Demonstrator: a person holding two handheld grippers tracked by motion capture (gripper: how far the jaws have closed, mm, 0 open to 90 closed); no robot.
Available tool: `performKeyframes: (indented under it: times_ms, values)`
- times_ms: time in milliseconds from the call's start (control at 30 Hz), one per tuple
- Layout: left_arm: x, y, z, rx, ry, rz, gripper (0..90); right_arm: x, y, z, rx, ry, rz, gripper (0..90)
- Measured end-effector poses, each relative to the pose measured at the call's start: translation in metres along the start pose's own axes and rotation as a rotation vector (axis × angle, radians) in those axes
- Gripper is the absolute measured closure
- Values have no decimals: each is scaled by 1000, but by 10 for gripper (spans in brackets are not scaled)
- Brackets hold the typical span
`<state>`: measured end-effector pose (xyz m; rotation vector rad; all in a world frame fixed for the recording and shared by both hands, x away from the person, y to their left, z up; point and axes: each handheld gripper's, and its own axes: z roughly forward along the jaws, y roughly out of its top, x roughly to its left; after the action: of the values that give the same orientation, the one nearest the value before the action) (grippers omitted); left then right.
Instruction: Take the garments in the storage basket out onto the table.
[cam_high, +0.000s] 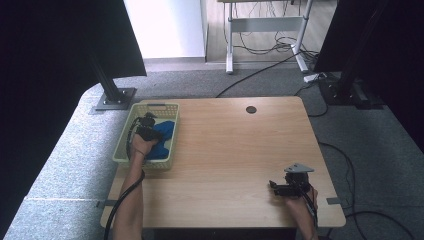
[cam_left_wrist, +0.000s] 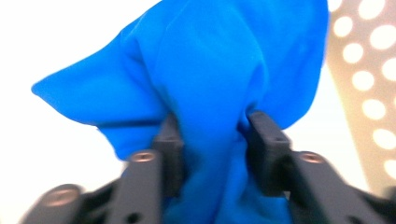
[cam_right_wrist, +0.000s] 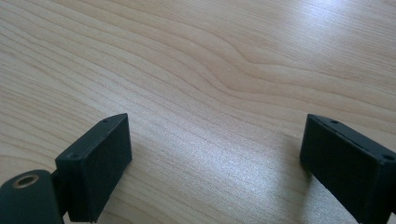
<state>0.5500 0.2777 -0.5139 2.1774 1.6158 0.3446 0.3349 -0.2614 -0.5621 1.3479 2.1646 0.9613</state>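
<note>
Left gripper (cam_high: 148, 125) over pale green basket (cam_high: 122, 145) at table's (cam_high: 235, 150) left edge, jaws clamped on blue cloth (cam_left_wrist: 210, 70); cloth apparently partly inside basket, view blurred. Right gripper (cam_high: 281, 186) near table's front right, jaws spread wide, nothing between.

— What do you have on the counter (cam_high: 235, 150)?
— Your light wooden counter carries a pale green basket (cam_high: 123, 145) at the frame's left, and a dark round hole (cam_high: 251, 109) sits near its upper edge.
</note>
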Motion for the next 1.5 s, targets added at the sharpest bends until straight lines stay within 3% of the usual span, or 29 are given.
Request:
performKeyframes:
  times_ms: [100, 367, 900, 1500]
  values:
    - [0, 0, -1, 0, -4, 2, 697, 0, 0, 0, 0, 1, -1, 90]
    - [0, -1, -4, -12, 3, -8, 705, 0, 0, 0, 0, 3, -3, 90]
    - [7, -4, -40, -168, -62, -40, 711, 0, 0, 0, 0, 4, -4, 89]
    - [8, -14, -64, -271, -75, -32, 709, 0, 0, 0, 0, 4, -3, 89]
